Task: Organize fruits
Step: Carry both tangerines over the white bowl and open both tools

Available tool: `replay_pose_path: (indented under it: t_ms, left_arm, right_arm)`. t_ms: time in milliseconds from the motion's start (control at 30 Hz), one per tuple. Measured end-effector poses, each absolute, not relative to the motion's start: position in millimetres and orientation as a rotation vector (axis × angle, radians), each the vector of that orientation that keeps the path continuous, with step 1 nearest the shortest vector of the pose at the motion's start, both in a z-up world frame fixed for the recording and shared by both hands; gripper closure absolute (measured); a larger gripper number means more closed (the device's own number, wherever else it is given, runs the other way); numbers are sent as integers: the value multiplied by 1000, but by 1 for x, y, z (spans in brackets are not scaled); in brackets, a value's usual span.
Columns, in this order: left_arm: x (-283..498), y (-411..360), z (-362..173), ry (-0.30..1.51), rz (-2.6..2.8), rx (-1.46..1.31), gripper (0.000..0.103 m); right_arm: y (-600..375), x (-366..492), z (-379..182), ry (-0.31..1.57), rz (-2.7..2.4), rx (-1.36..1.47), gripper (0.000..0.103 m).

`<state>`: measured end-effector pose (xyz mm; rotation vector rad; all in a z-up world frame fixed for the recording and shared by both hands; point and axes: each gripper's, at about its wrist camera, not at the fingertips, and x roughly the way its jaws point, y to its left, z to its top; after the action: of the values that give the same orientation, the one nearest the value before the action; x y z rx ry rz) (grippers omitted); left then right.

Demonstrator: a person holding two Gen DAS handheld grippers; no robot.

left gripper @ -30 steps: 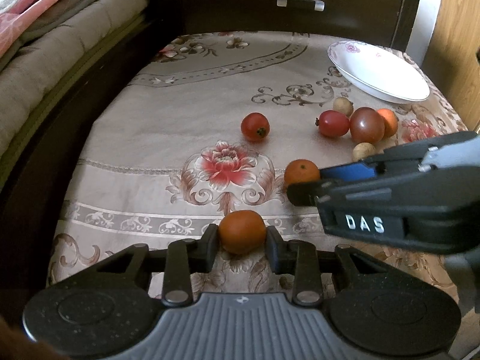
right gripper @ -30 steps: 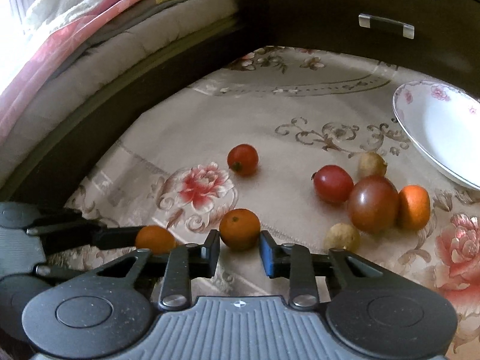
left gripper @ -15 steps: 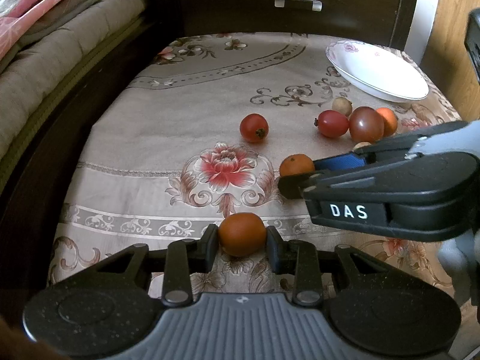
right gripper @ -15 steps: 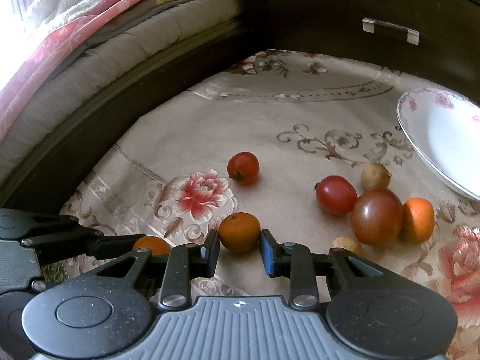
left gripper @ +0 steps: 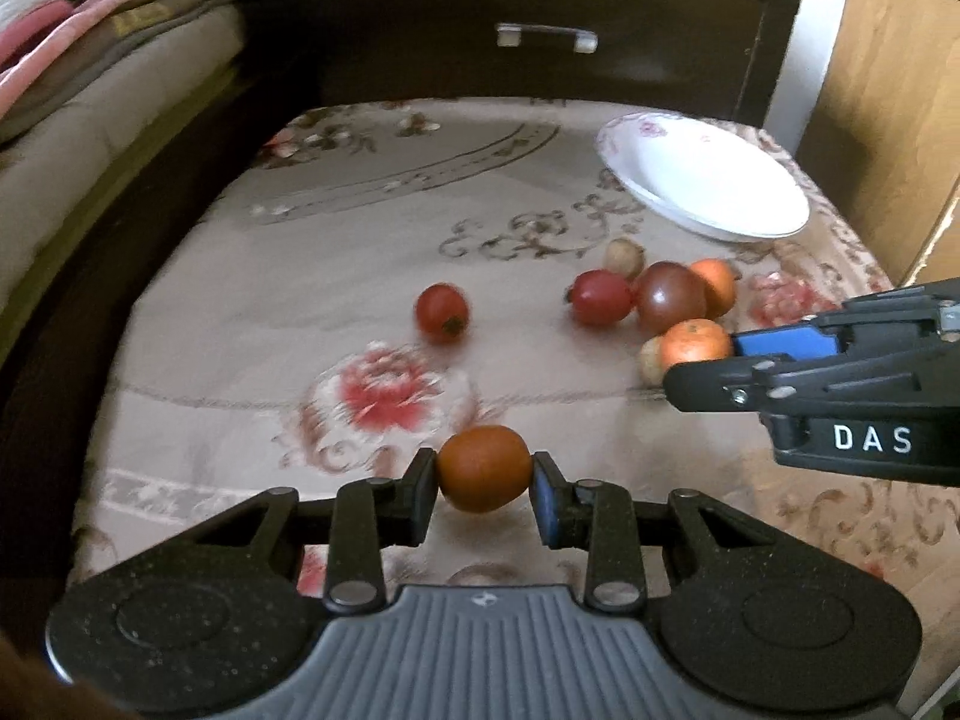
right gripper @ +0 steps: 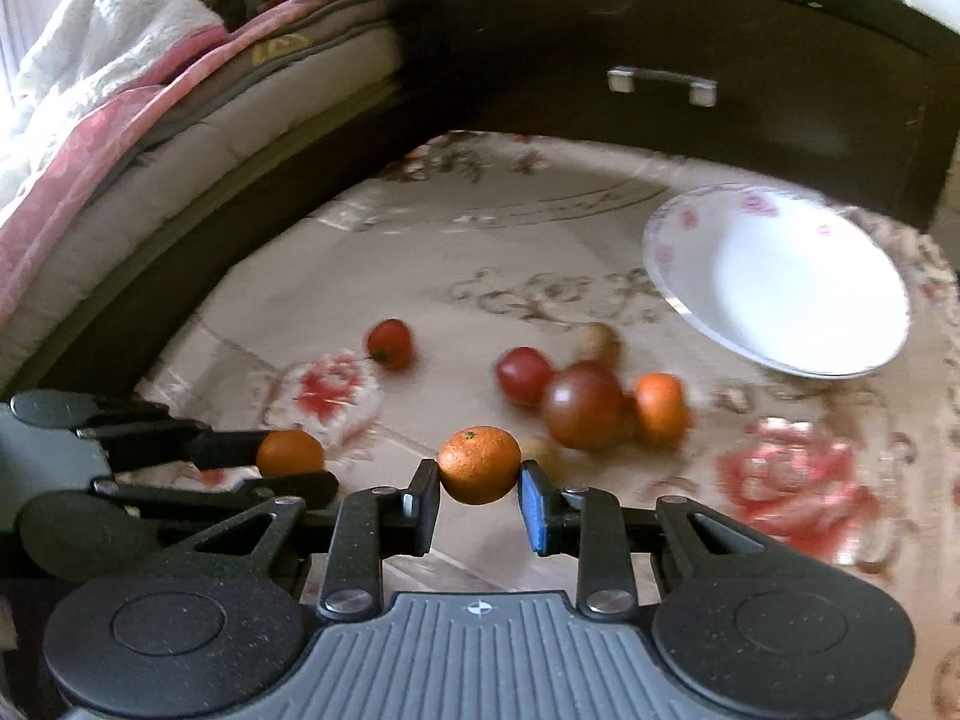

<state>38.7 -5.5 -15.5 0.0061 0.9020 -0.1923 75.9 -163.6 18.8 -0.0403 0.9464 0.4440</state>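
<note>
Already both small orange citrus fruits were off the floral-cloth counter: my left tool gripped one, my right tool the other, lifted since a second earlier toward the empty white floral-rimmed plate.
</note>
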Motion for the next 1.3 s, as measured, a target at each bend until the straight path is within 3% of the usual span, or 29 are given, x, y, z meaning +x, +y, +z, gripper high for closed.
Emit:
replay_pose_path:
  t_ms: [767,1300]
  left_arm:
    - [141,-98,19,776,-353,90,62]
    - [179,-133,6,799,-363,139,62]
  right_arm:
    - [-248,136,27,849,228,65,80]
    - [-269,164,7,873,173,85,80]
